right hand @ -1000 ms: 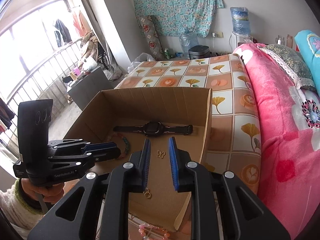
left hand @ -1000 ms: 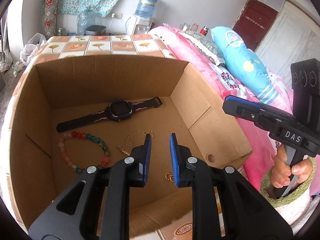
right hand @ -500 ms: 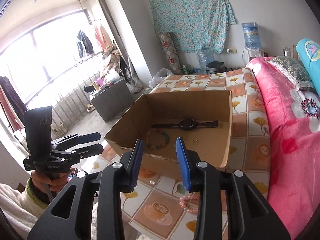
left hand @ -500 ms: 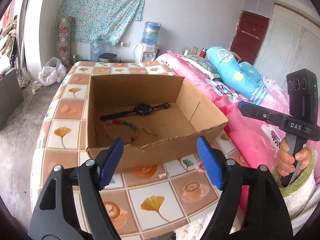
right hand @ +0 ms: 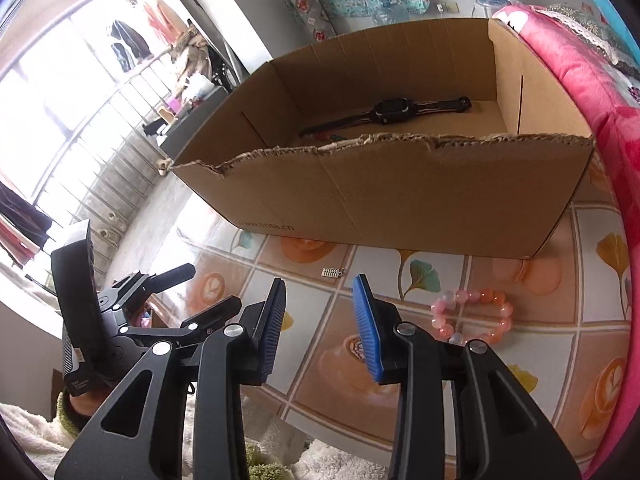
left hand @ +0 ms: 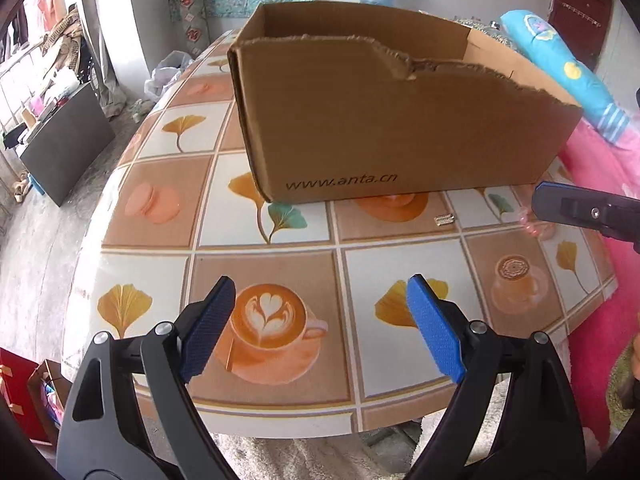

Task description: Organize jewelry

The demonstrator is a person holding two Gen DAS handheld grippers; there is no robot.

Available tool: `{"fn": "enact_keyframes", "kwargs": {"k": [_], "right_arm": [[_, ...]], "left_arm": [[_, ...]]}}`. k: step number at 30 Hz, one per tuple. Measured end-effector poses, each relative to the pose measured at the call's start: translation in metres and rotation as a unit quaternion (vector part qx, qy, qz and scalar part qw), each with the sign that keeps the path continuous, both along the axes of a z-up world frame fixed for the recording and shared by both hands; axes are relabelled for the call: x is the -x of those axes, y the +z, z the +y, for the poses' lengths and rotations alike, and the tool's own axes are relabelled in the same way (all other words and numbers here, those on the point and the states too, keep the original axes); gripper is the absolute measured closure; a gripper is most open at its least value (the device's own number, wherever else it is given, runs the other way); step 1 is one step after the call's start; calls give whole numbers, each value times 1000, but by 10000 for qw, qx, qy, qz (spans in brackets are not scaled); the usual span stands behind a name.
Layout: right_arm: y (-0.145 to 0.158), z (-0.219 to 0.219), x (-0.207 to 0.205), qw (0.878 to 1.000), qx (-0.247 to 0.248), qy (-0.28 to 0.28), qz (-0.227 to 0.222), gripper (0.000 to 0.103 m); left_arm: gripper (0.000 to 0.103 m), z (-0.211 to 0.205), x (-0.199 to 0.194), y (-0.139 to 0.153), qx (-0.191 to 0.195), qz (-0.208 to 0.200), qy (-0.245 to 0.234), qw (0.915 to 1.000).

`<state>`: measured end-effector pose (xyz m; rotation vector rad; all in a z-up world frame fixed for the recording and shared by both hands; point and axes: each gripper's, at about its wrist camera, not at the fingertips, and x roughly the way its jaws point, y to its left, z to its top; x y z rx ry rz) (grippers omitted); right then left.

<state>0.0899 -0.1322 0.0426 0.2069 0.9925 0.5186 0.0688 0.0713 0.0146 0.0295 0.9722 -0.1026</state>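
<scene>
Two hand-held grippers poised over a tiled tablecloth [left hand: 280, 256] in front of a cardboard box [left hand: 400, 128]. The left gripper [left hand: 320, 320] has its jaws opening wide, with nothing between them. The right gripper [right hand: 320, 320] stands partly parted and likewise empty.

Jewelry left outside the box: a pink bead bracelet [right hand: 472, 314], lying just right of the right gripper's blue pads, and a small silver clasp-like piece [right hand: 332, 272] near the box's front wall. Inside the box lie a black watch [right hand: 392, 111] and, barely visible behind the torn rim, a string of coloured beads.

Likely hazards. The bracelet is a loose ring of round, glossy beads; a pinch on one bead may let it roll out of the ribbed pads or drag the ring across the slick cloth towards the table edge. The silver piece is flat and tiny, so wide jaws may close over it without lifting it, or flick it away. The box's front wall is ragged corrugated card, thin and light; a gripper or a dangling bracelet catching on that rim could shift the box or snag.
</scene>
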Motion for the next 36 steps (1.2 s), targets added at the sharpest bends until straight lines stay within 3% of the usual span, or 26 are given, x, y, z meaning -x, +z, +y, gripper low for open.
{"fn": "enact_keyframes", "kwargs": {"k": [3, 8, 18, 24, 36], "right_arm": [[-11, 9, -7, 9998, 127, -90, 136, 57], [-23, 26, -14, 9989, 406, -68, 225, 57], [-21, 68, -23, 9900, 1318, 315, -391, 57], [-28, 85, -25, 9789, 1893, 510, -576, 72], [-35, 69, -29, 9855, 1568, 521, -396, 90]], "left_arm": [[19, 4, -3, -10, -36, 127, 136, 9998], [13, -1, 2, -15, -264, 71, 54, 9996], [9, -8, 2, -17, -199, 118, 111, 9997], [9, -6, -3, -20, -196, 152, 171, 9995], [9, -6, -8, -21, -195, 174, 249, 9993]]}}
